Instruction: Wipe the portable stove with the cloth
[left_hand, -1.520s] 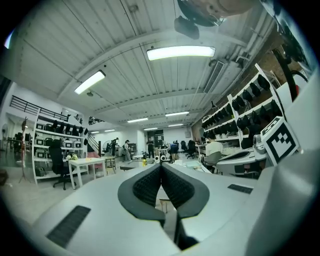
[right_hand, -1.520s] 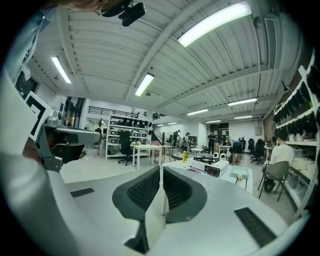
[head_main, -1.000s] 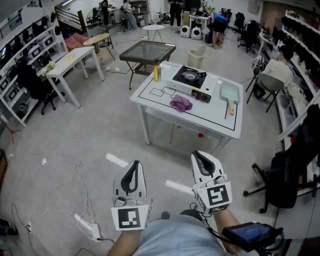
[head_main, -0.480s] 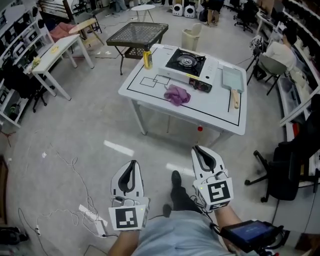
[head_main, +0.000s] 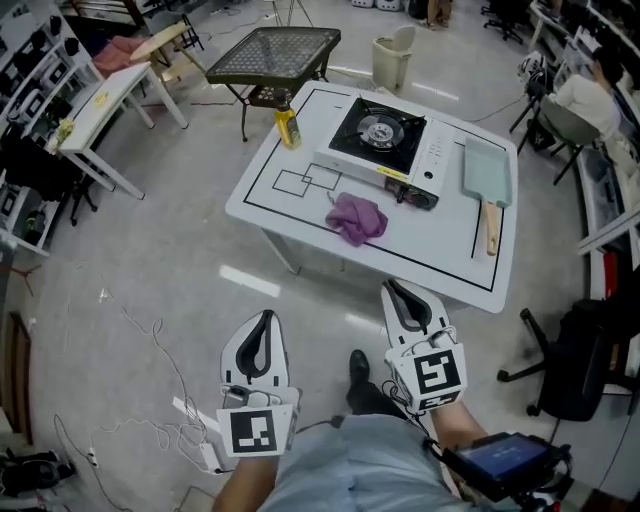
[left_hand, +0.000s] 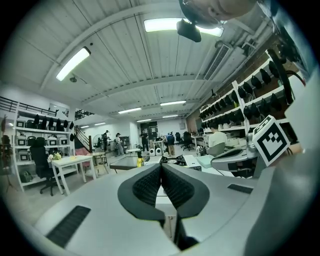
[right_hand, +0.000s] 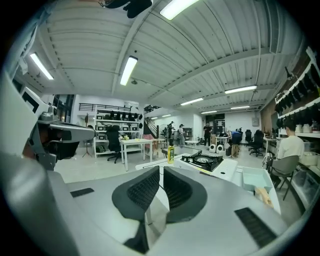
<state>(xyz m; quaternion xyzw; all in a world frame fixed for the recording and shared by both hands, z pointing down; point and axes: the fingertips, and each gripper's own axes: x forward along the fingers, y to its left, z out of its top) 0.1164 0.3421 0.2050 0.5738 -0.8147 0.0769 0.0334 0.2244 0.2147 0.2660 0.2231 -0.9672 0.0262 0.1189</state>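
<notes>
White square table with black outlines: the black-topped white portable stove sits toward its far side, and the crumpled purple cloth lies on the table just before the stove. A yellow bottle stands at the table's far left corner. The grey-and-white left gripper and right gripper hang off the table's near edge, over the floor, both clenched on nothing

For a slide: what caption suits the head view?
Left gripper and right gripper, both shut and empty, held short of a white table bearing portable stove, purple cloth, yellow bottle.
</notes>
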